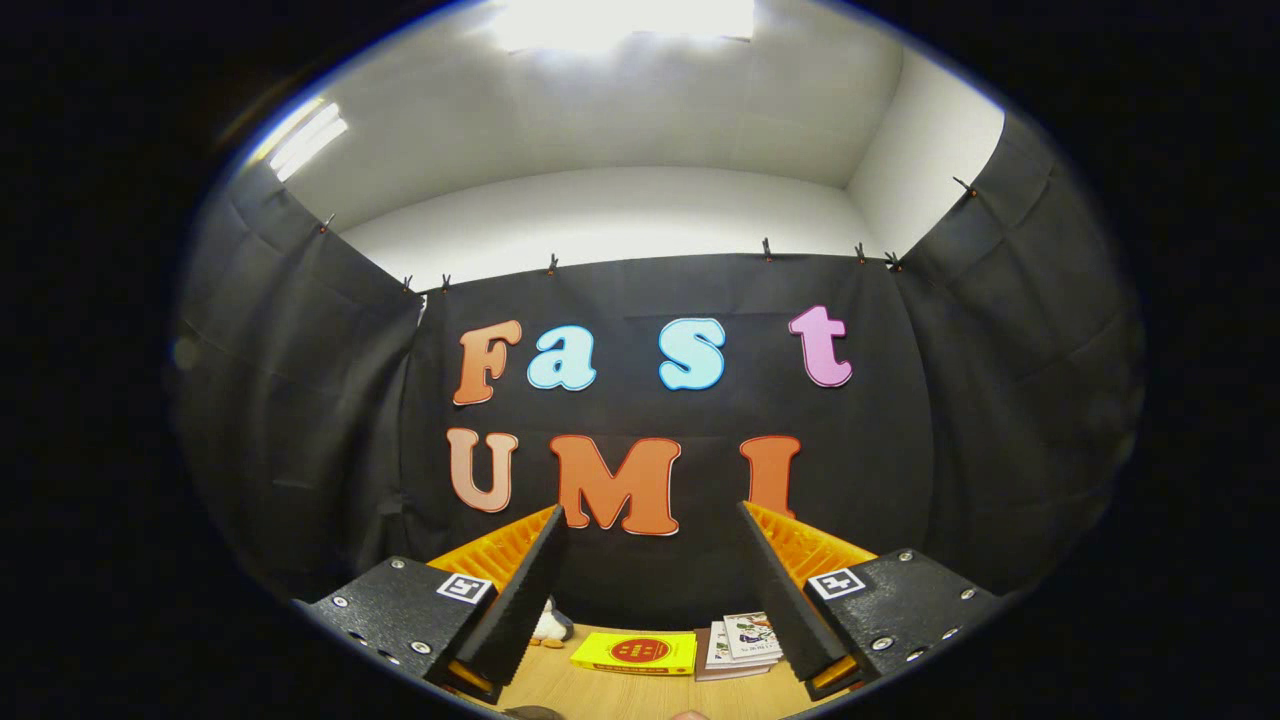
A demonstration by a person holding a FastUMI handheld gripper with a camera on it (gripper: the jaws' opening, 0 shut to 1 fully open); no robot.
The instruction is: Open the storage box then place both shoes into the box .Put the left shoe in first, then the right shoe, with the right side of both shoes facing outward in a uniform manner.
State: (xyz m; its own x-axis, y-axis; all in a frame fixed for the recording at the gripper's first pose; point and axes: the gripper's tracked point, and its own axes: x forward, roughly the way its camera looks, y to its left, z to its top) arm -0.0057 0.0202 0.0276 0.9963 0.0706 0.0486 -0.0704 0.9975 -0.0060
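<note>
The hand-held gripper is raised and points toward the booth's black cloth wall, its two fingers spread wide apart with nothing between them but open air. Beyond and below the fingers a strip of the wooden table shows. On it, between the two fingers and a little ahead of them, lies a flat yellow box with a round red mark on its top; it is closed, so I cannot tell what it holds. Just beside it, toward the right finger, sits a small stack of booklets with printed pictures on the covers, their edges partly hidden behind that finger. On the other side of the yellow box, close against the inner edge of the left finger, a small white soft toy peeks out, mostly covered by the finger, so its shape is hard to make out. The storage box and the shoes cannot be placed from this angle, since the camera is tilted up at the wall. Above the cloth, held by small clips along its top edge, rise a white wall and ceiling with a bright light panel overhead.
</note>
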